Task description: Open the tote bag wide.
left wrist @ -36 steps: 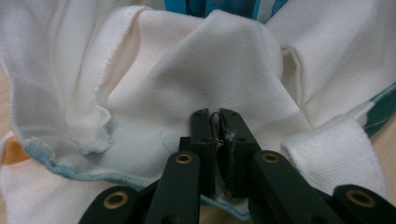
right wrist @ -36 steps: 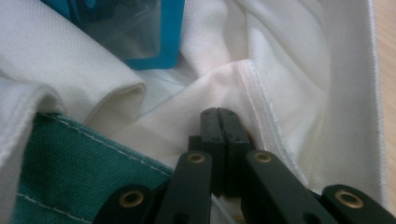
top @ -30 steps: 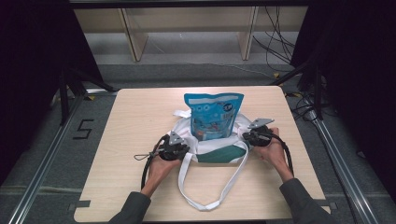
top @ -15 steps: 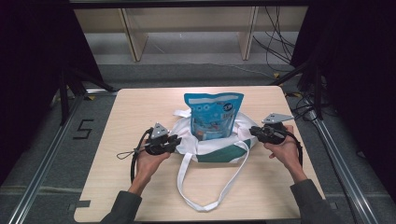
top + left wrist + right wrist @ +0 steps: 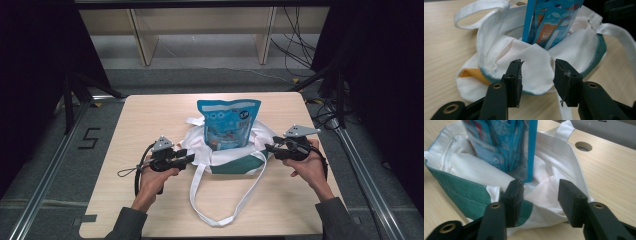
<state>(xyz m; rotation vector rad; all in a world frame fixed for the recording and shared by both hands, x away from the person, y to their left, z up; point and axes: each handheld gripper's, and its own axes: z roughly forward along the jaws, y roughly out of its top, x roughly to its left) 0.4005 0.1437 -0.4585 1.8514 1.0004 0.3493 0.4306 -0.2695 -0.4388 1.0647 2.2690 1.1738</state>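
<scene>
Tote bag (image 5: 227, 152) w/ blue snack pouch (image 5: 228, 122) upright inside, mid tabletop (image 5: 140, 120), high view: left tool (image 5: 188, 158) and right tool (image 5: 268, 147) level, flanking bag, forearms in from bottom, left tool view: jaws just opened, spread before white fabric, nothing pinched, right tool view: jaws just opened, spread at green-trimmed rim.

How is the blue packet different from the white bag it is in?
The blue packet stands upright, while the white bag lies slumped and crumpled around its foot. The packet is shiny, with bright printed pictures; the bag is plain cloth with a green band and a bit of orange. The bag has long strap handles trailing over the table; the packet has none. Both rest on the table together, between the two tongs.
</scene>
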